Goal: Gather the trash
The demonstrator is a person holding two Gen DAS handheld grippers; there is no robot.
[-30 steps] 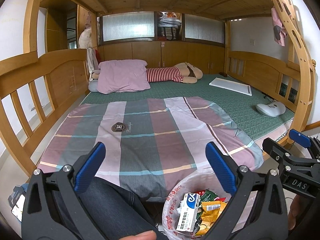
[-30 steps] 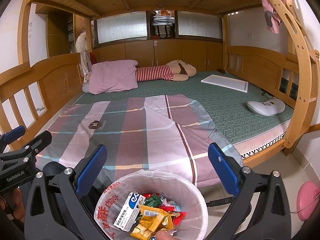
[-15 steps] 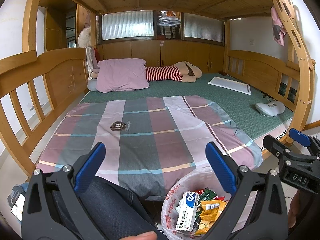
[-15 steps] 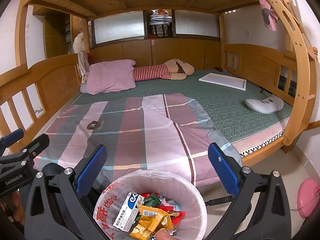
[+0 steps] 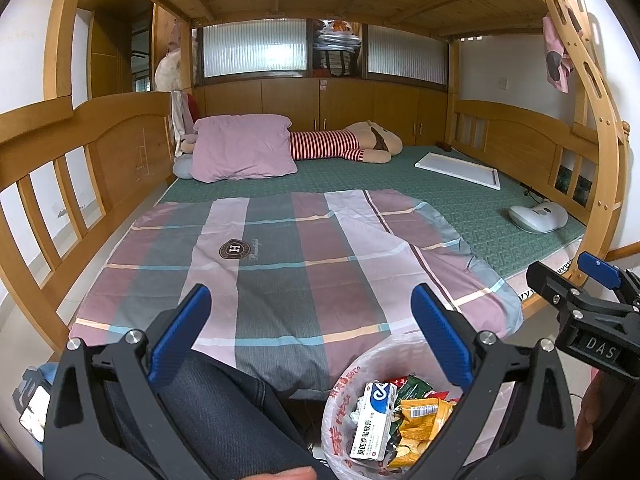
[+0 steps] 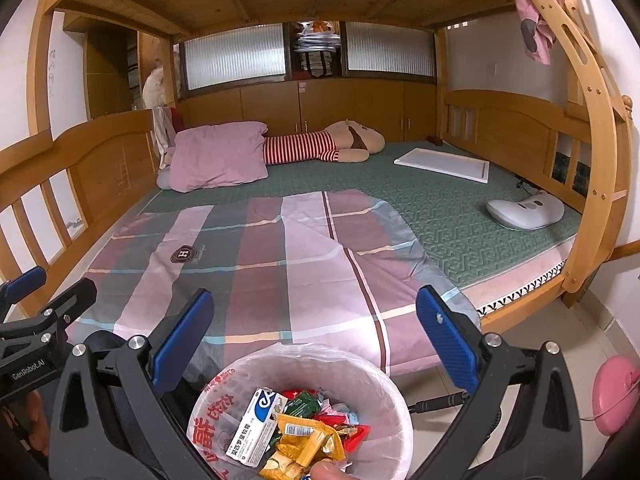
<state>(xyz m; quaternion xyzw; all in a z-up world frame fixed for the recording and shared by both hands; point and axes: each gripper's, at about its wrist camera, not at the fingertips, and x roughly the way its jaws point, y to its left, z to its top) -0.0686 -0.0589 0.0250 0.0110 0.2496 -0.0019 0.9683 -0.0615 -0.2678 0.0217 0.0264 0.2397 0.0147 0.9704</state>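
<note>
Hovering with fingers spread and empty, the left gripper [image 5: 310, 338] and right gripper [image 6: 312, 340] flank the trash bin [image 6: 372, 376] beside the bed, whose heaped wrappers [image 6: 308, 440] could spill if a finger knocks it.

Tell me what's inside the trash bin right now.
The trash bin holds a white and blue medicine box, yellow snack wrappers, and green and red wrappers. Anything beneath that top layer is hidden.
</note>
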